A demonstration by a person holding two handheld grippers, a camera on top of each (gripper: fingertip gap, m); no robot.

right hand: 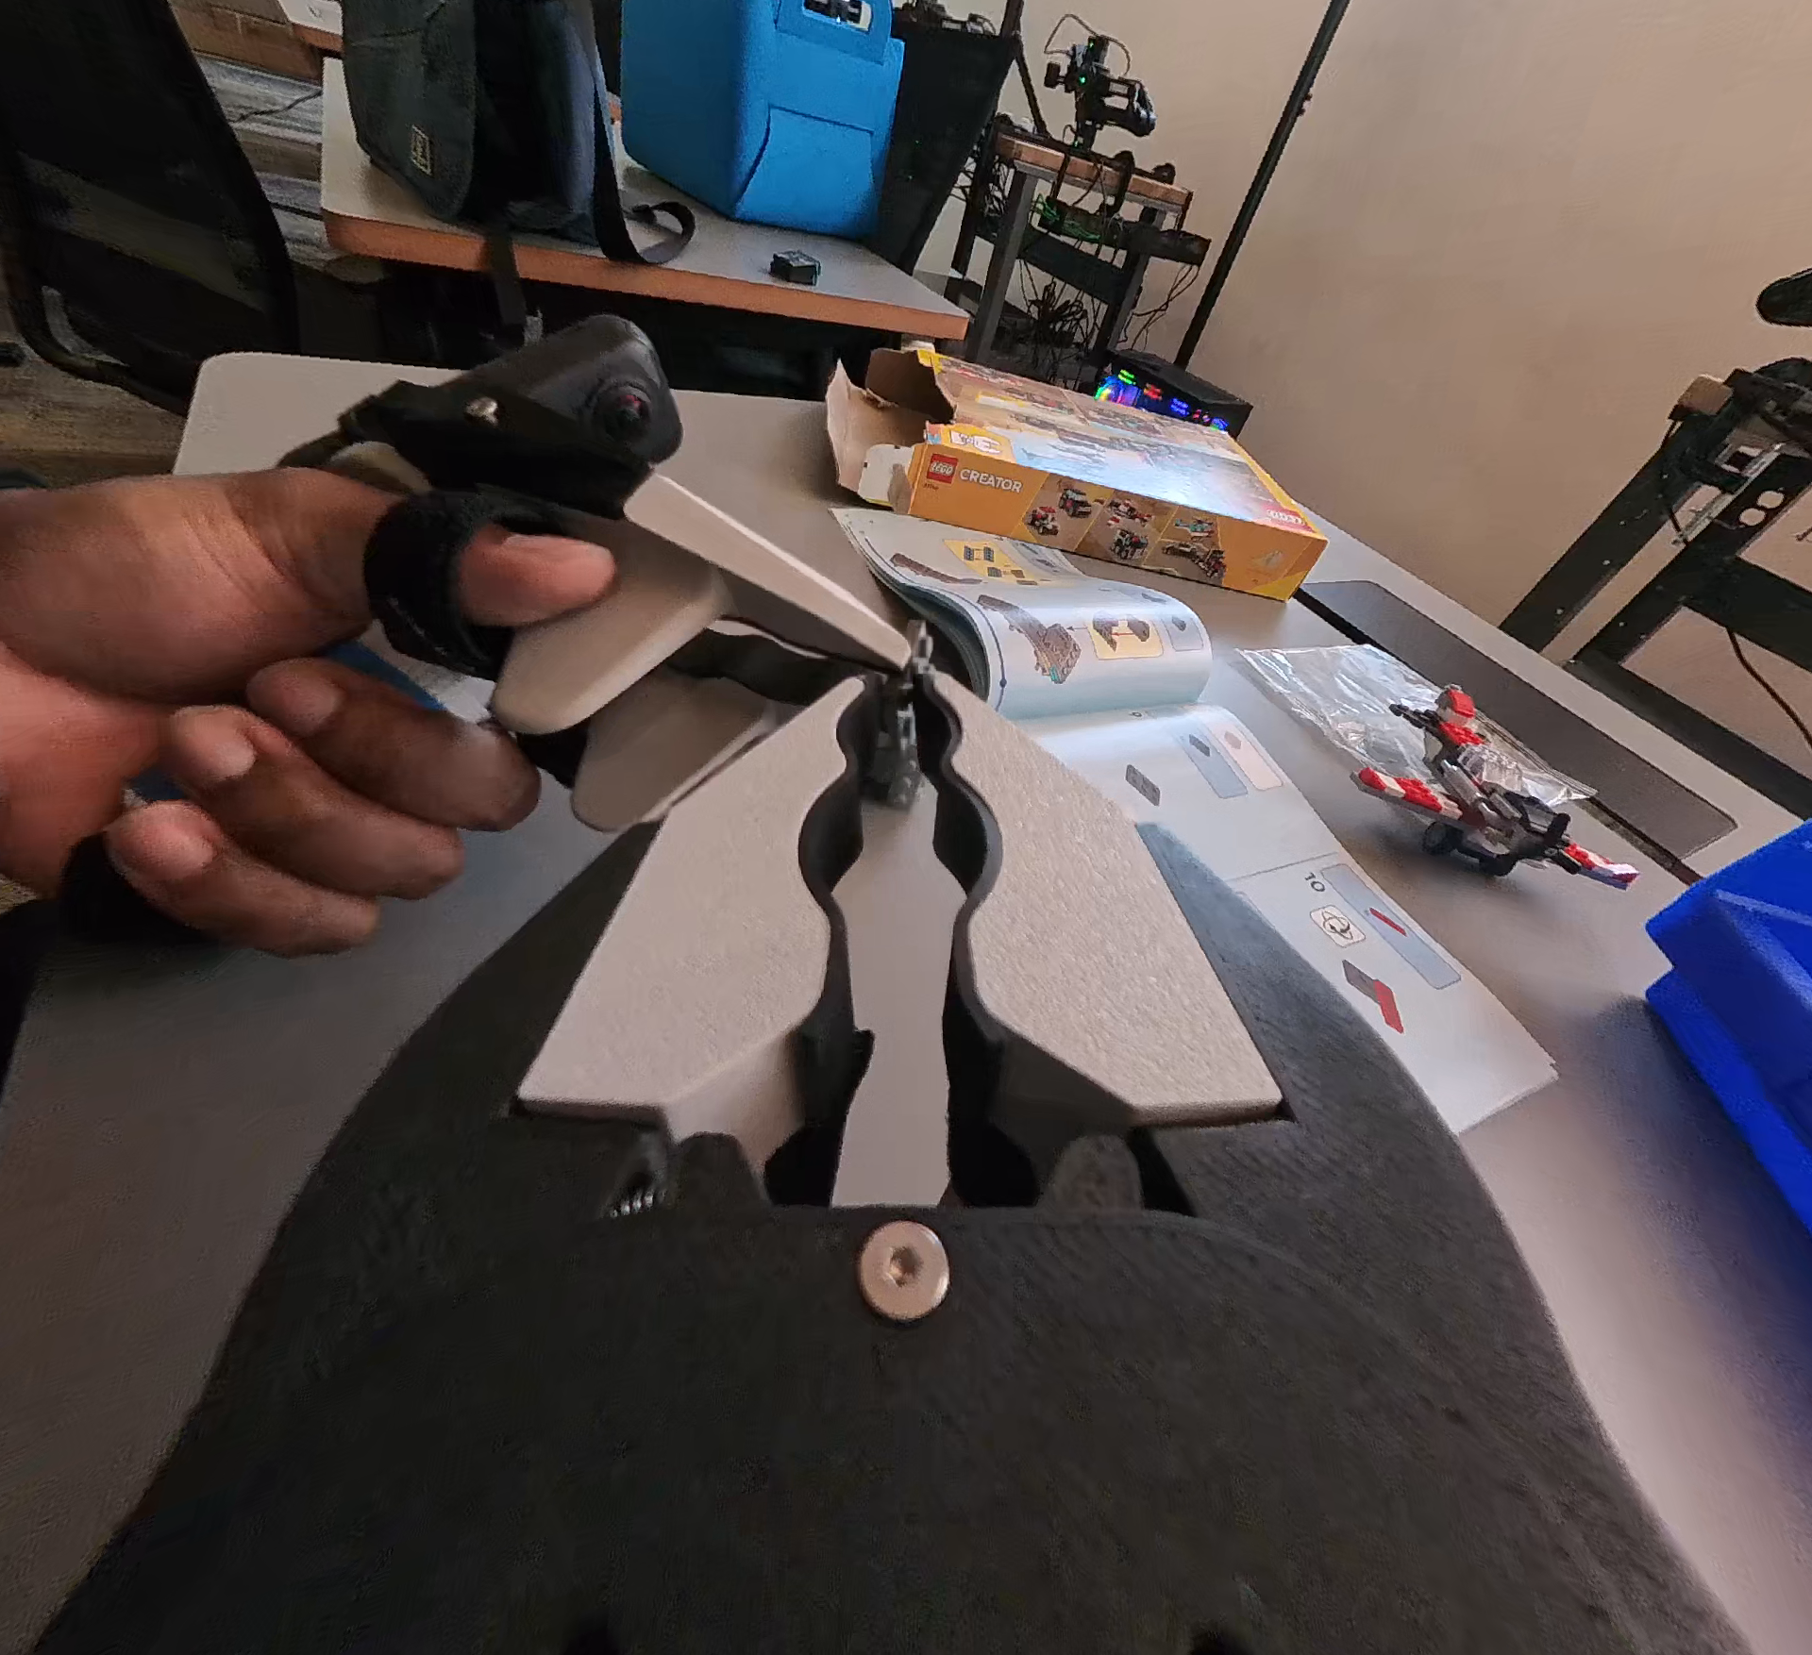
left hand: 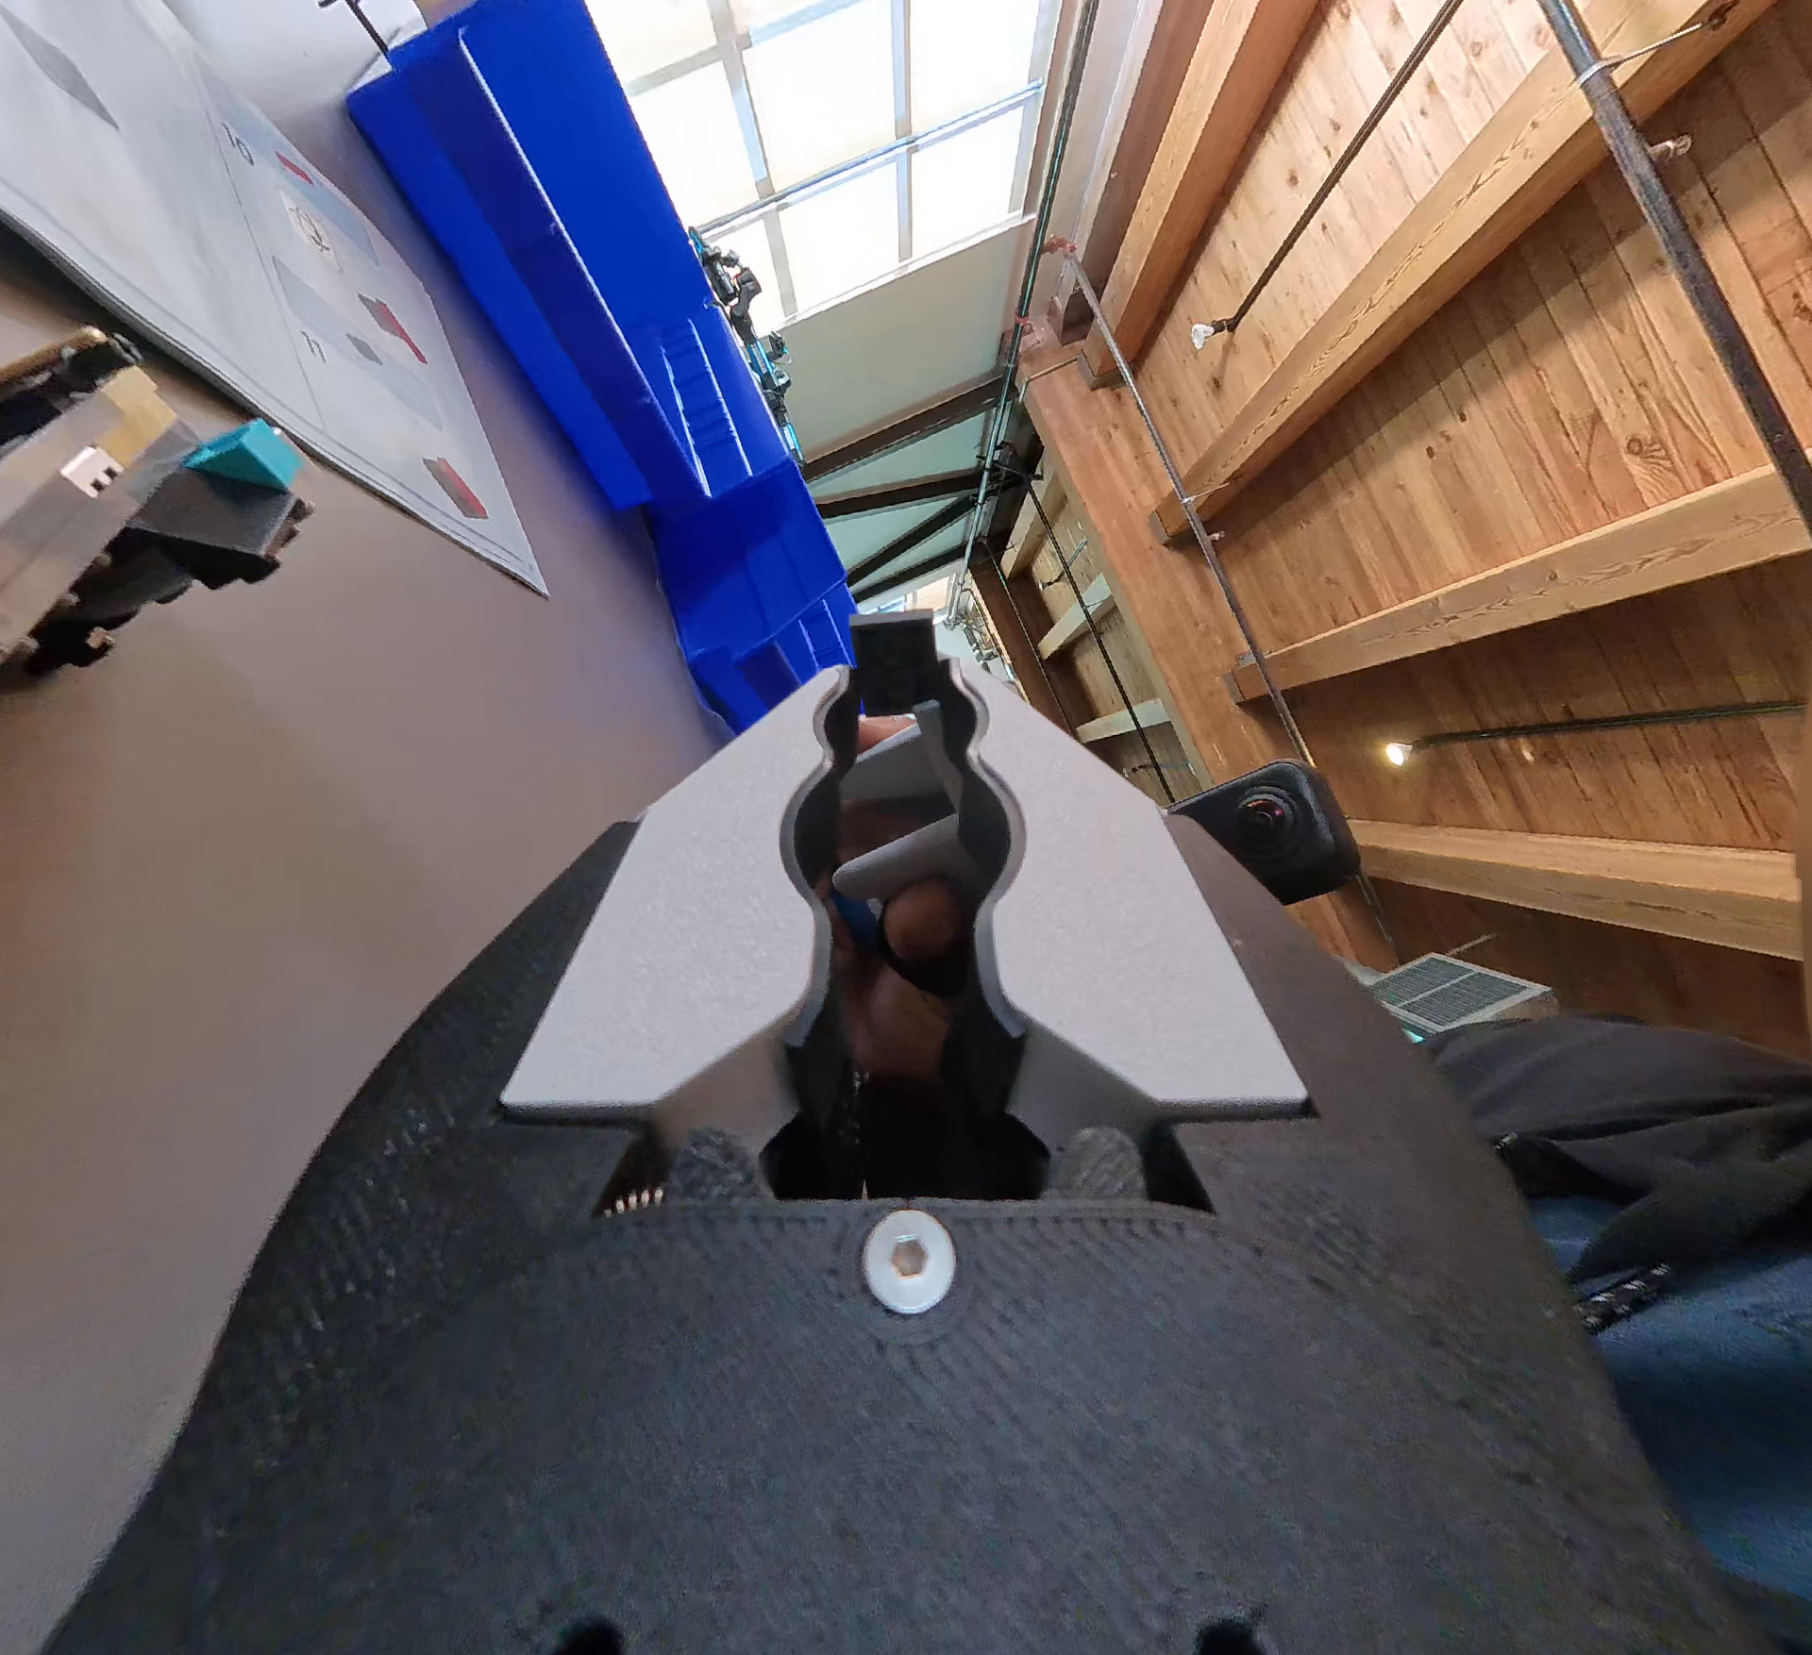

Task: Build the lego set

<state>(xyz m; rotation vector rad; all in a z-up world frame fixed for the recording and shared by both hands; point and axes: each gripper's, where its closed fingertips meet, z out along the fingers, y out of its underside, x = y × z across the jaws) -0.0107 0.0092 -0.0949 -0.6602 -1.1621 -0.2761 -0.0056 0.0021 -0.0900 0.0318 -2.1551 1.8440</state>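
My left gripper (left hand: 894, 679) points up and away, shut on a small black lego piece (left hand: 890, 652) at its tips. My right gripper (right hand: 897, 701) is shut on a dark grey lego piece (right hand: 890, 760) held above the grey table (right hand: 324, 1069). In the right wrist view the left gripper (right hand: 897, 652) comes in from the left in a person's hand (right hand: 245, 677). Its tips meet the right gripper's tips, so the two pieces touch. The joint between them is hidden by the fingers.
A built red and grey lego plane (right hand: 1481, 809) sits on a plastic bag (right hand: 1343, 686) at right. The open instruction booklet (right hand: 1177, 775), the lego box (right hand: 1108, 490) and a blue bin (right hand: 1755, 1000) lie beyond. A partly built grey model (left hand: 127, 530) shows at left. Less than 4 cm separates the two grippers' tips.
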